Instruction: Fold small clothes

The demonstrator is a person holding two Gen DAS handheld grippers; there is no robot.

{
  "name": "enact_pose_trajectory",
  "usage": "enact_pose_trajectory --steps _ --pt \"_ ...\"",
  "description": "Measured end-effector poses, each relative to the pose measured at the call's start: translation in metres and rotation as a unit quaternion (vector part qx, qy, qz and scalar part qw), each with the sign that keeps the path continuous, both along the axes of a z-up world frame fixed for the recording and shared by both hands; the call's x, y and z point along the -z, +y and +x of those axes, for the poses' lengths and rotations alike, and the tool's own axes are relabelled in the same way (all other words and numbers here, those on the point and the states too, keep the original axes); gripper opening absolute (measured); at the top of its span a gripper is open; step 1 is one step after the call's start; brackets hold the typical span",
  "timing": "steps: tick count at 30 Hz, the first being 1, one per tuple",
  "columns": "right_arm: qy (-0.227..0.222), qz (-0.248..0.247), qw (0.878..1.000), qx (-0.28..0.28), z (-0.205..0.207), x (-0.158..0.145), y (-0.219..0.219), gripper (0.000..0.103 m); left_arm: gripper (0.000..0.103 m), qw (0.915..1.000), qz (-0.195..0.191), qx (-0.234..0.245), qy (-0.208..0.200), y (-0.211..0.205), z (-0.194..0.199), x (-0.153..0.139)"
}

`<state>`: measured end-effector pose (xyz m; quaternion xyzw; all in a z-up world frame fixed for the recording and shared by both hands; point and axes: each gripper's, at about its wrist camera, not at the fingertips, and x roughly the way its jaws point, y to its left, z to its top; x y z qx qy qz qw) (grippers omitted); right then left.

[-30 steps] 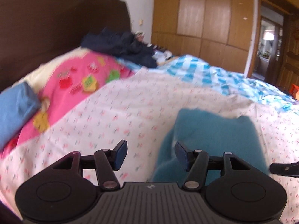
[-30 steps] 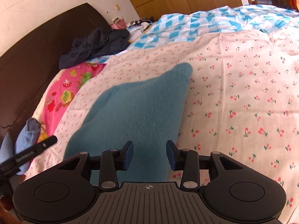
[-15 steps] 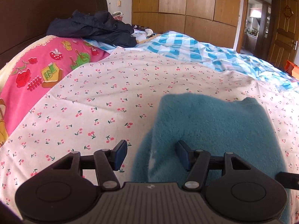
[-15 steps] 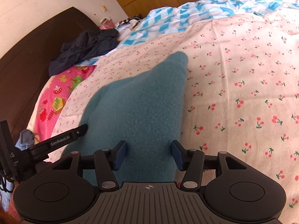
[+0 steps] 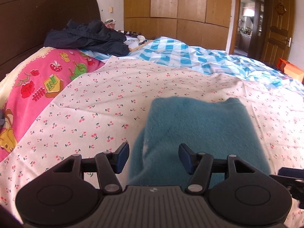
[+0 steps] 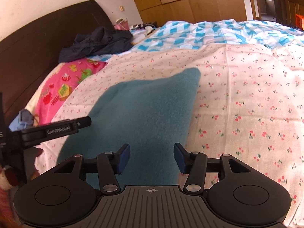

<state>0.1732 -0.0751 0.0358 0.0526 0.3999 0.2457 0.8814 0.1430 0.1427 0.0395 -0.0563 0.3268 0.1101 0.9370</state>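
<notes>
While the fuzzy teal folded garment (image 5: 199, 133) lies on the cherry-print white sheet (image 5: 98, 117) near the bed's front edge, left gripper (image 5: 154, 158) and right gripper (image 6: 152, 158) hover part-open, gripping nothing.

"GenRobot.AI" on left gripper (image 6: 57, 130) finger

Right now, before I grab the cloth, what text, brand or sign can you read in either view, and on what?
"GenRobot.AI": white print on the side of the left gripper, blurred in the right wrist view.
Small crosshair emblem, no letters: on the right gripper body.
Small emblem on the left gripper's body, left wrist view: too small to read.
Red ornament on the wooden door: no legible characters.
Teal cloth: no label visible.
</notes>
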Motion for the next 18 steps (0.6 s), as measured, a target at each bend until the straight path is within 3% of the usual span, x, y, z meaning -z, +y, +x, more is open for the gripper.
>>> enact_pose_trajectory --steps 3,6,11,14,18 --pt "0.012 -0.024 1.000 0.004 -0.002 0.011 0.004 0.050 0.063 0.9995 0.018 0.014 0.024 -0.005 -0.007 0.006" --pt "0.005 -0.015 1.000 0.001 -0.013 0.004 0.003 0.050 0.063 0.9981 0.028 0.020 0.050 -0.008 -0.011 0.014" --pt "-0.021 -0.017 1.000 -0.009 -0.031 -0.006 0.002 0.050 0.063 0.9976 0.044 0.029 0.045 -0.018 -0.029 0.009" --pt "-0.009 -0.018 1.000 -0.006 -0.032 -0.003 0.001 0.050 0.063 0.9958 0.066 0.035 0.053 -0.026 -0.036 0.010" --pt "-0.007 -0.016 1.000 -0.010 -0.041 -0.001 -0.002 0.050 0.064 0.9949 0.067 0.034 0.067 -0.024 -0.040 0.017"
